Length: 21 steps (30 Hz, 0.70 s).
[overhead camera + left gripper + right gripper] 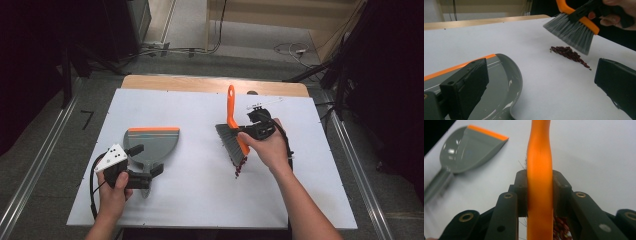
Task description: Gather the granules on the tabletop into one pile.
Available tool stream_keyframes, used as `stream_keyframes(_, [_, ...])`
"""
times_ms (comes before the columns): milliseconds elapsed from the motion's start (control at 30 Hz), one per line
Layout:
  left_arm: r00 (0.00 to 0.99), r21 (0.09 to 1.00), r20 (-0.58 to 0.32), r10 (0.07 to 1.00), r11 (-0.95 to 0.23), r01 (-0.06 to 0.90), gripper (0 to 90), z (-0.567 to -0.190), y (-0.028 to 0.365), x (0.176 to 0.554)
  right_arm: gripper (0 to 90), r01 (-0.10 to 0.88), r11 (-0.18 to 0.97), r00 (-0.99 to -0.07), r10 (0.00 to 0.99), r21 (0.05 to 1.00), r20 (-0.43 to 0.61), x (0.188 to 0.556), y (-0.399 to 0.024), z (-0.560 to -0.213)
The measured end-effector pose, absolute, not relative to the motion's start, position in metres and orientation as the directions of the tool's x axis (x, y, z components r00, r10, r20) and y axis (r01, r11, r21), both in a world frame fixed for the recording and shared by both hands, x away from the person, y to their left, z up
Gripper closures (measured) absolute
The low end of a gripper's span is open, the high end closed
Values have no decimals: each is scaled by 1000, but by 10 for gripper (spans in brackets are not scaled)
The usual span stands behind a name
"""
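A wide flat white board covers a light brown wooden table; a strip of the wood shows along the far edge. A grey plastic dustpan with an orange front lip lies flat on the board, on its left half. Its lip points to the far side and its handle points to the near side. A small heap of dark red beans lies on the white board to the right of the dustpan, well apart from it. The beans are spread in a short, thin line
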<state>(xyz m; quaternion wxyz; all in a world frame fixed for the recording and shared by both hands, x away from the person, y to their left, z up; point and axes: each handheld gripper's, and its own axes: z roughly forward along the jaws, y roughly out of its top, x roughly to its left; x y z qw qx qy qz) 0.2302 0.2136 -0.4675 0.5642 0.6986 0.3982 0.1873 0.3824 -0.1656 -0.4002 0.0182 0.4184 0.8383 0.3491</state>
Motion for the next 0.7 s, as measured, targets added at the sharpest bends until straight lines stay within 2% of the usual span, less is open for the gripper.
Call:
stream_keyframes(167, [611,937,-188,769,-46,345,0,-467,213,230,690,528,644,-814,569,554,114,359,-167,-388])
stream_keyframes(300, [612,938,-188,768,-45,345,0,-468,212,230,690,427,767,-886,461,478,51,338,-165,-396])
stream_keyframes(433, [612,936,-187,768,-50,348,0,-468,211,231,690,329,830,-929,369,451,-3,323,-164,-406])
stream_keyframes(567, [609,935,-187,771,-50,351,0,-469,211,231,690,293,851,-944,330,436,-10,310,-162,-410])
stream_keyframes(700, [605,934,-189,773,-49,354,0,-469,211,231,689,273,888,-952,306,370,-33,304,-154,-423])
